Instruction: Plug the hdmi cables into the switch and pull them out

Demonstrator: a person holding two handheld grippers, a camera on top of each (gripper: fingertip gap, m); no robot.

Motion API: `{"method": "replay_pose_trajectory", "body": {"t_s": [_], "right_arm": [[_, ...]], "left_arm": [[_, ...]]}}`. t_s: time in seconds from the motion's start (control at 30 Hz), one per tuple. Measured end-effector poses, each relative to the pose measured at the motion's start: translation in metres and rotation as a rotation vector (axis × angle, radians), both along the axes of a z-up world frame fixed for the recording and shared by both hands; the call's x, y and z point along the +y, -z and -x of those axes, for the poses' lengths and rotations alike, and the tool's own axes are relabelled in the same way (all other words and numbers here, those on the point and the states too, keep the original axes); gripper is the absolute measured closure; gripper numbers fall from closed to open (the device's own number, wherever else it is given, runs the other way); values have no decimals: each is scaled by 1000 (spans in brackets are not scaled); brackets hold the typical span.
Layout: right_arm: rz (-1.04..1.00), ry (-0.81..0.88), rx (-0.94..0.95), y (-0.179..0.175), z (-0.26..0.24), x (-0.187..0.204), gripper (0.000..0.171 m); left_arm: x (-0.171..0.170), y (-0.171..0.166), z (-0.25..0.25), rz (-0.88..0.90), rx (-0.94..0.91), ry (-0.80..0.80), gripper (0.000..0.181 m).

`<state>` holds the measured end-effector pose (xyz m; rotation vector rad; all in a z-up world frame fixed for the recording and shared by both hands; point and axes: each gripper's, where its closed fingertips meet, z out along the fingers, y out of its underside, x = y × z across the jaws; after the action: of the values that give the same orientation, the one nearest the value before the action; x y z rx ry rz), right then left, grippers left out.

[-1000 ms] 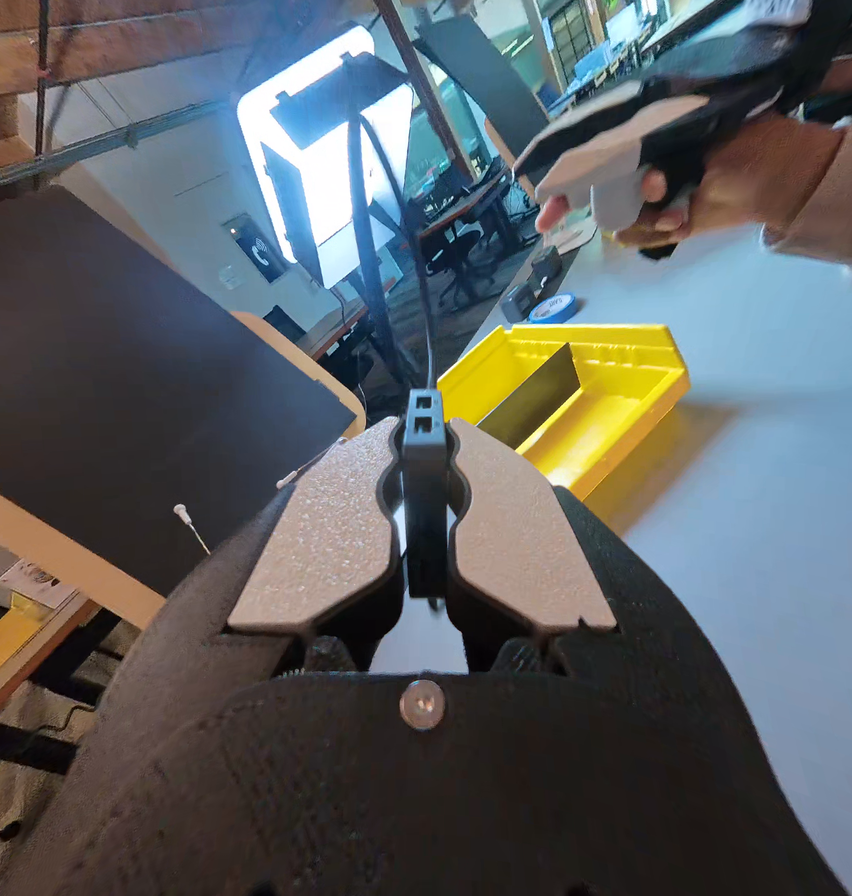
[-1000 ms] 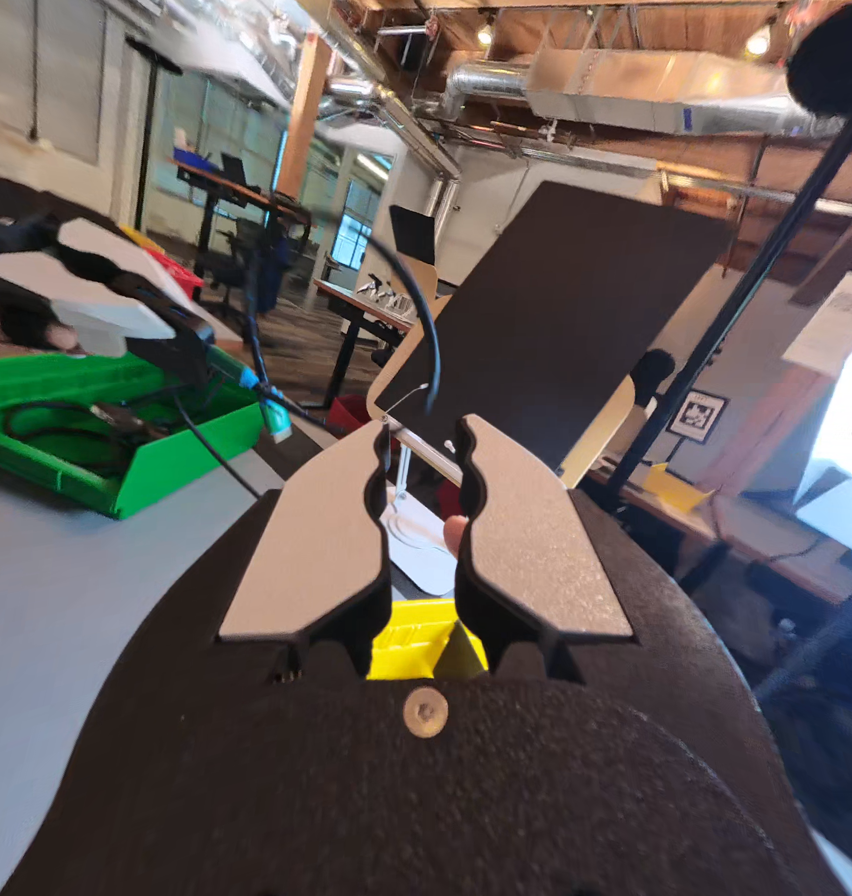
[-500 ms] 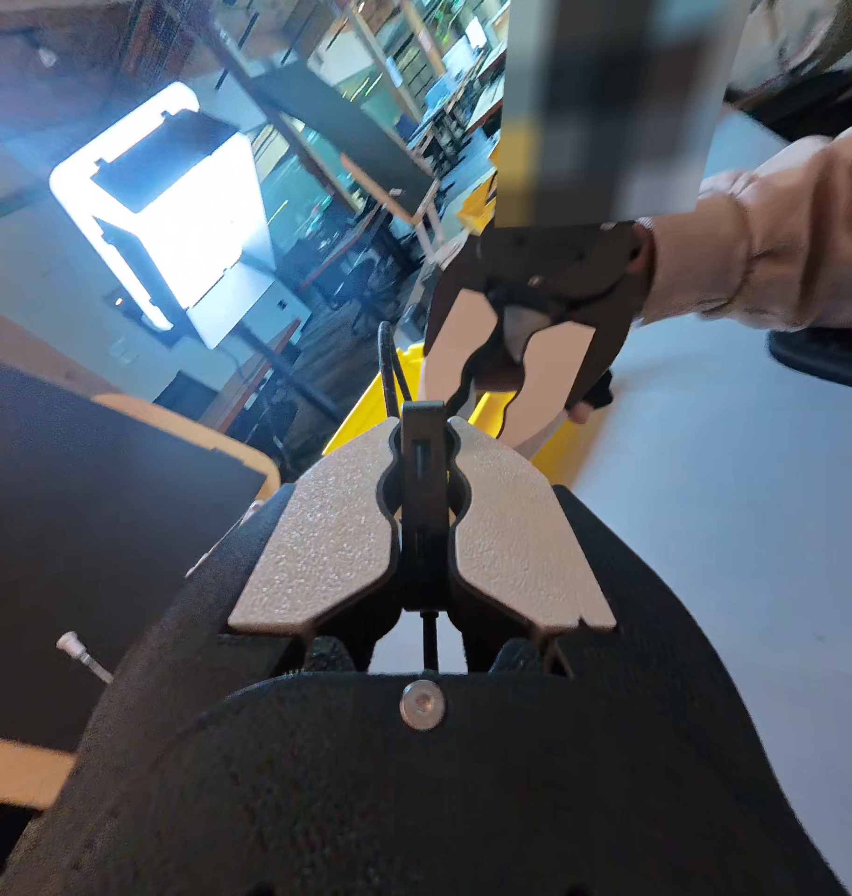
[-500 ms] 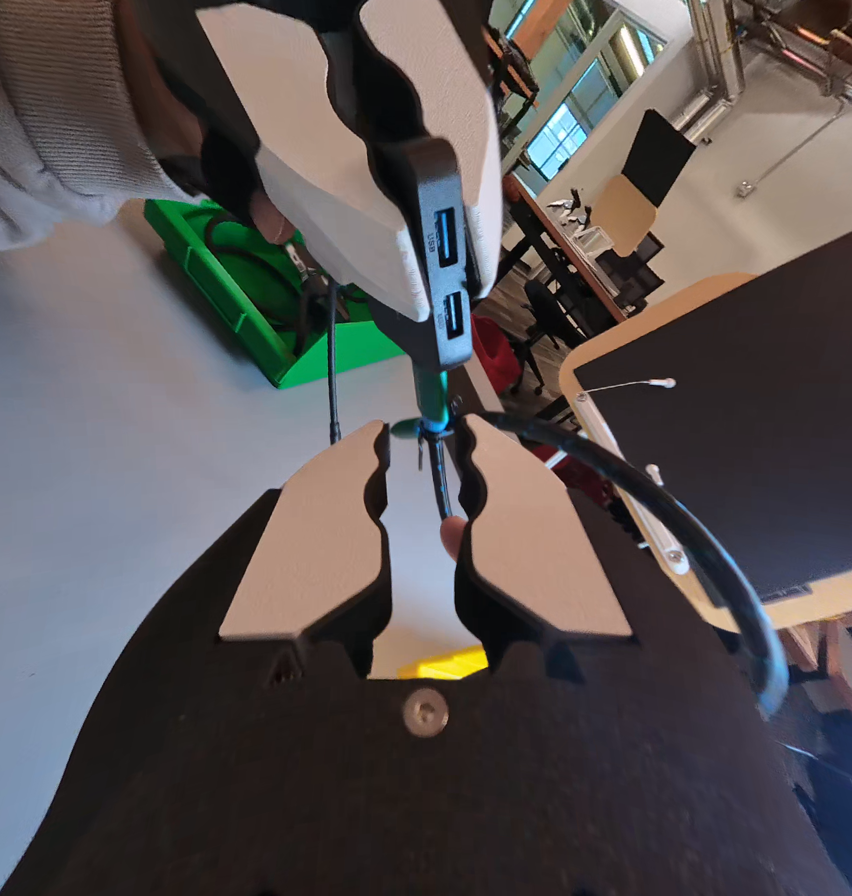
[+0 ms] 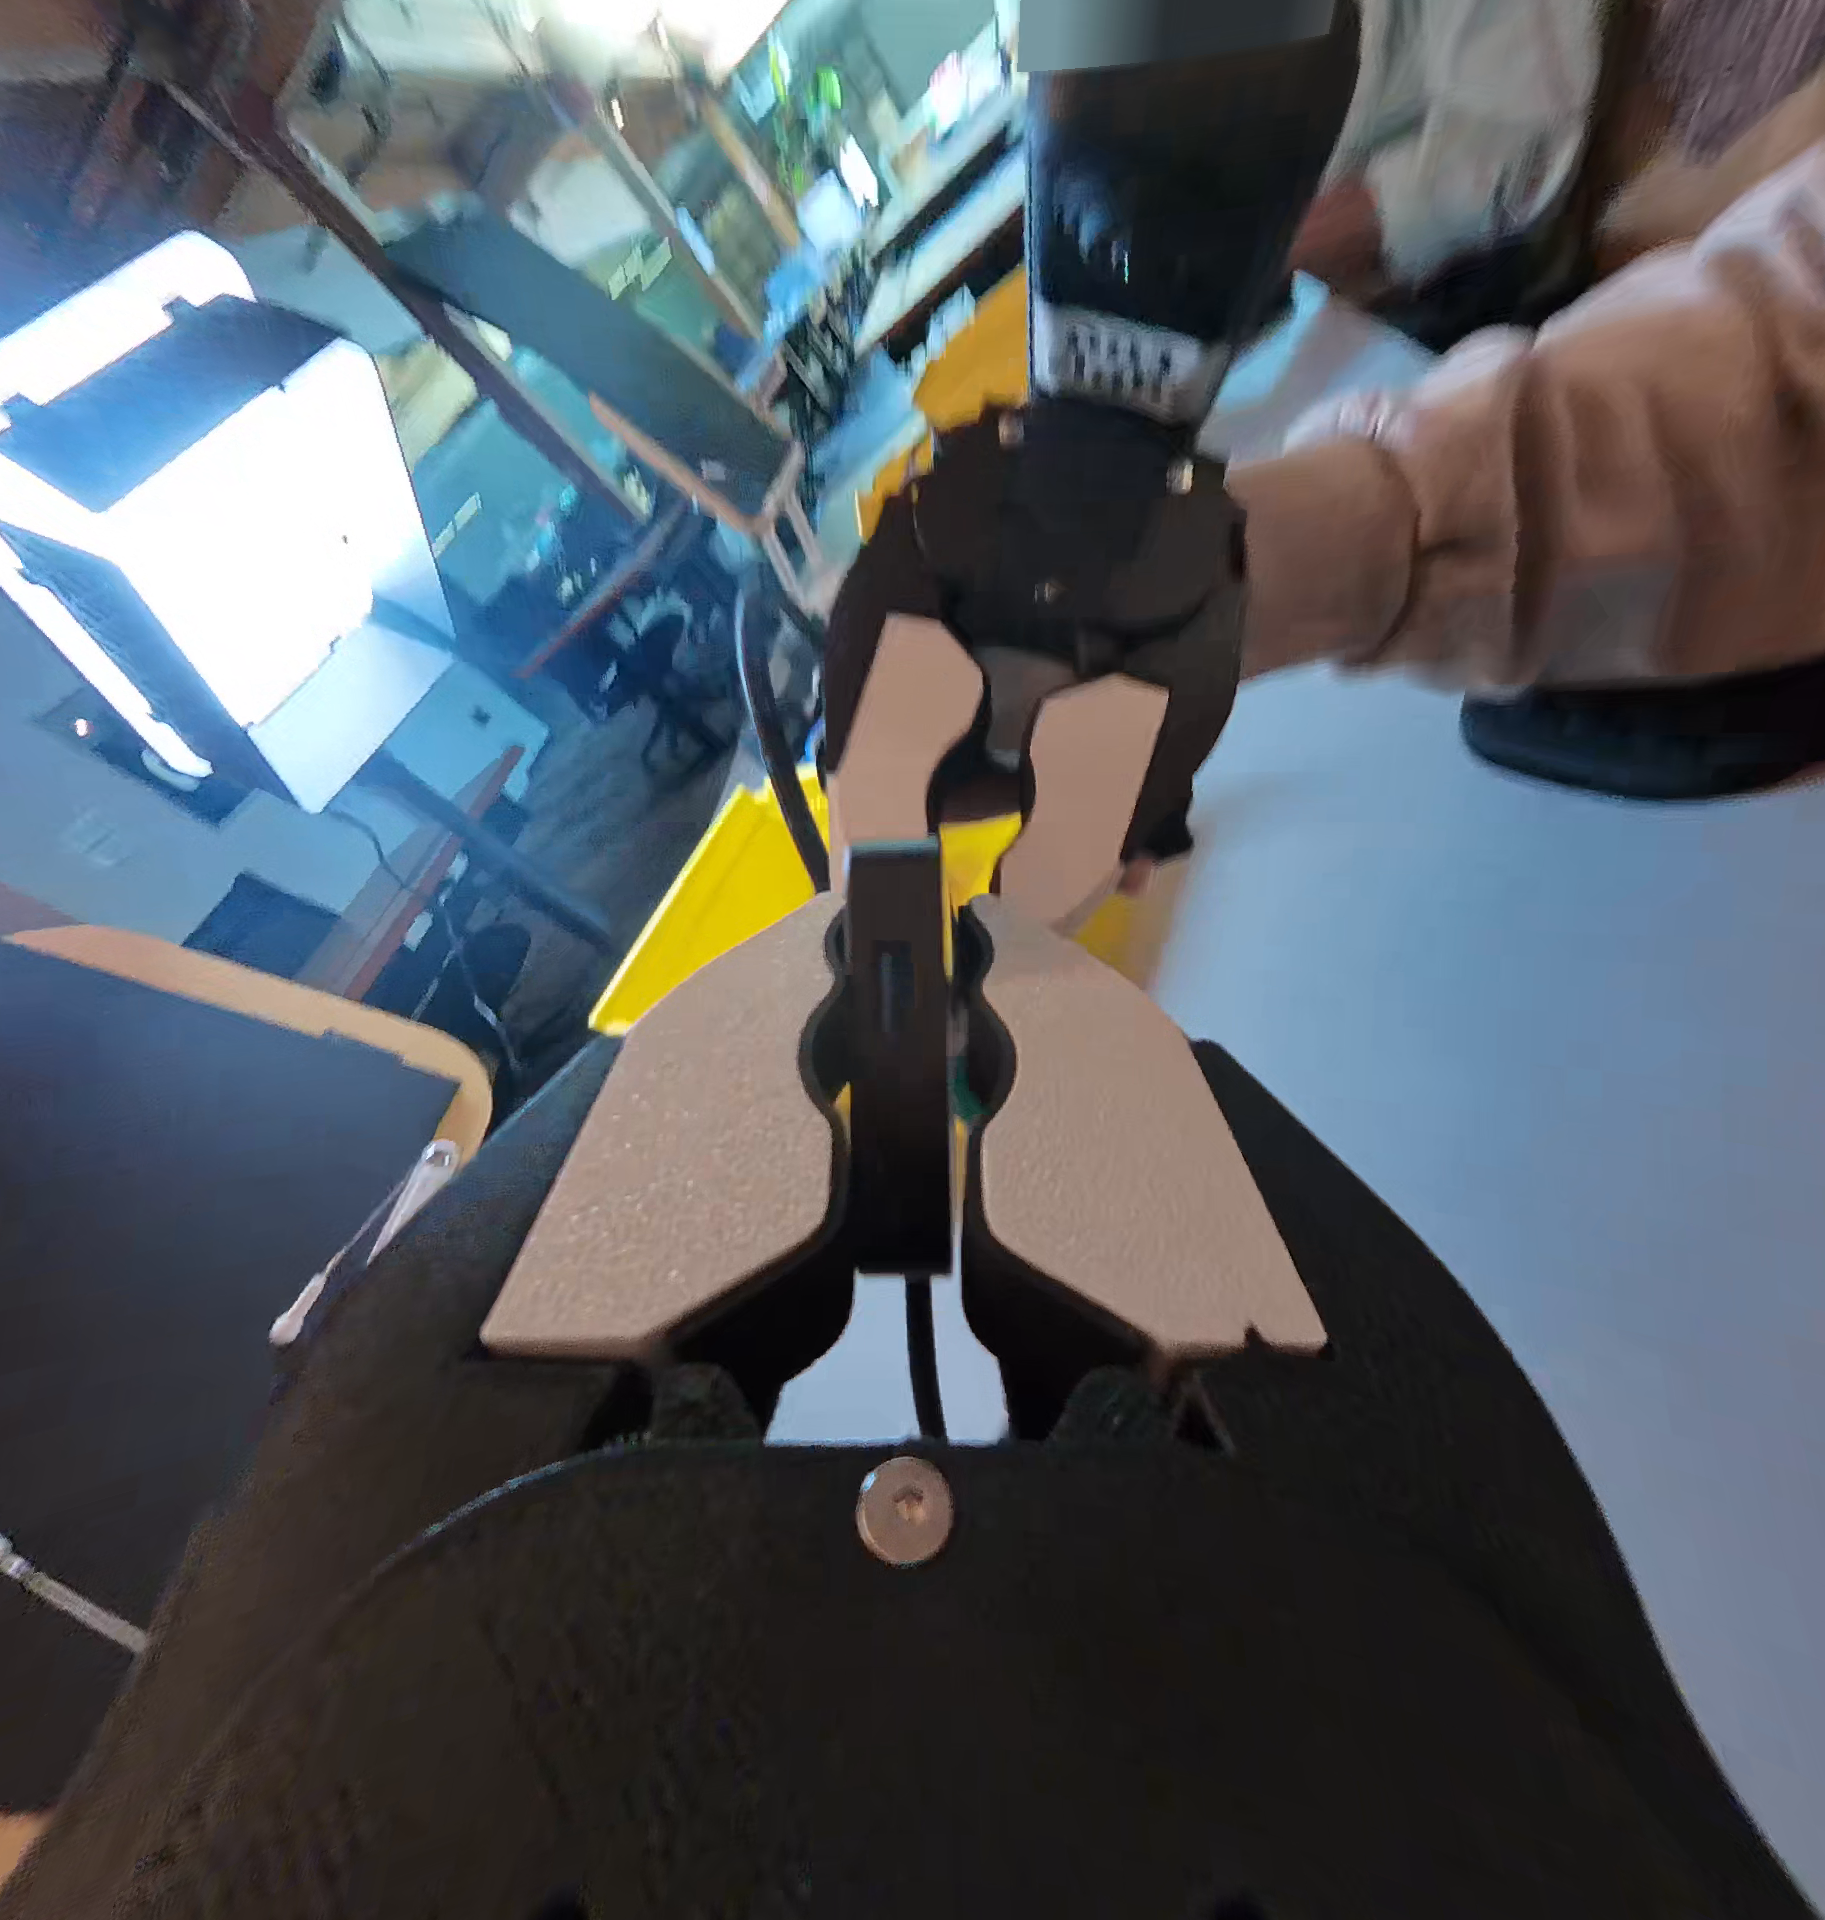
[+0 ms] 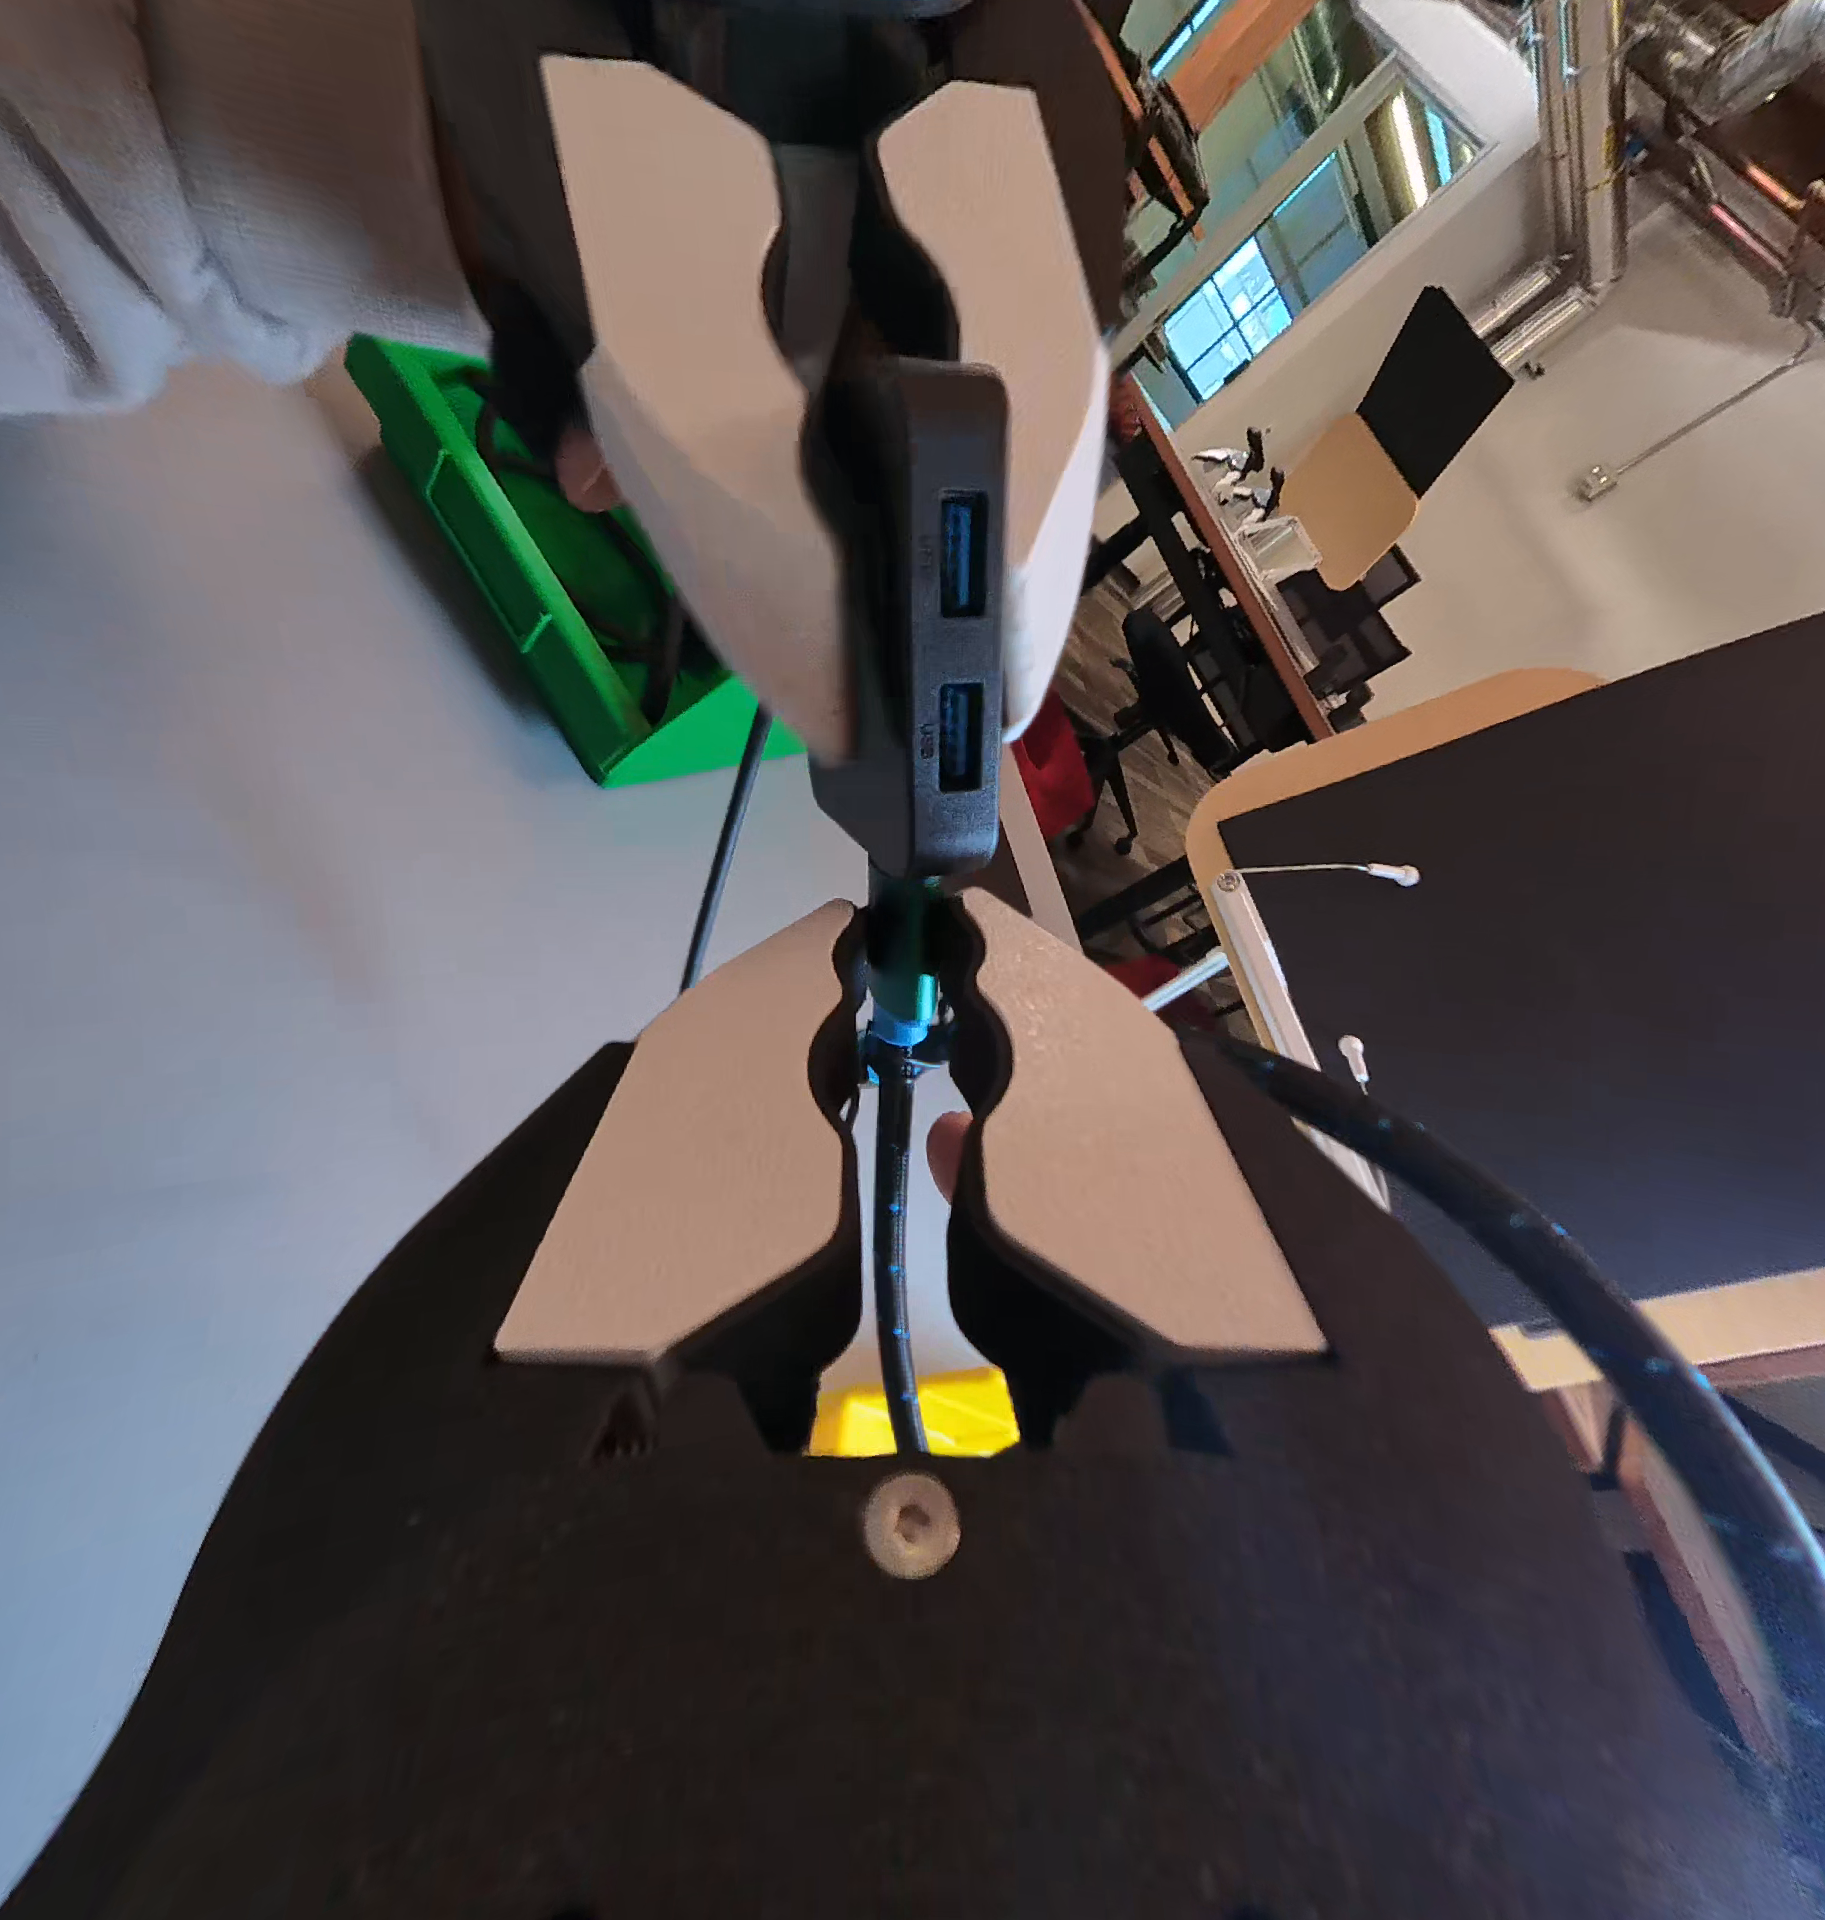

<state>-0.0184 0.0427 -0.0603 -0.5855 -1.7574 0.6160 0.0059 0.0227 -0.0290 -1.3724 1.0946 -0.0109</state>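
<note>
The right gripper (image 6: 908,977) is clamped on the green plug (image 6: 906,971) of a braided HDMI cable (image 6: 895,1226), seated in the end of the black switch (image 6: 913,665) that the left gripper (image 5: 900,1049) squeezes edgewise, both held in the air above the grey desk (image 6: 212,935). The pull-out step seems to be in hand, so next comes a straight draw apart without twisting. Small white lettering sits beside the switch's two blue ports (image 6: 958,566); behind lie a green bin (image 6: 534,582) and a yellow bin (image 5: 721,914).
</note>
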Motion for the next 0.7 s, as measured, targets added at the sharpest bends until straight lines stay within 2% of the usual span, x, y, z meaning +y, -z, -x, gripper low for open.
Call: {"method": "replay_pose_trajectory", "body": {"t_s": [0.03, 0.07, 0.27, 0.47, 0.53, 0.57, 0.63, 0.7], "right_arm": [[-3, 8, -1, 0, 0, 2, 158], [-5, 15, -4, 0, -1, 4, 158], [-117, 42, -29, 3, -3, 6, 159], [-184, 33, -90, 5, -9, 3, 160], [-298, 254, -268, 36, -19, 63, 158], [-218, 259, -268, 44, -23, 79, 159], [-65, 305, -164, 27, -31, 105, 159], [-41, 405, -31, -4, -41, 127, 158]], "left_arm": [[3, 7, 5, 20, 50, -36, 159], [7, 10, 9, 9, 84, -74, 163], [7, 18, 7, -15, 236, -105, 167], [-5, 14, 6, -3, 264, -73, 167], [-20, -16, 7, -85, 152, -38, 167], [-35, -40, 15, -136, 80, -31, 167], [-67, -81, 39, -267, 3, -72, 167], [-91, -109, 63, -368, -65, -126, 167]]}}
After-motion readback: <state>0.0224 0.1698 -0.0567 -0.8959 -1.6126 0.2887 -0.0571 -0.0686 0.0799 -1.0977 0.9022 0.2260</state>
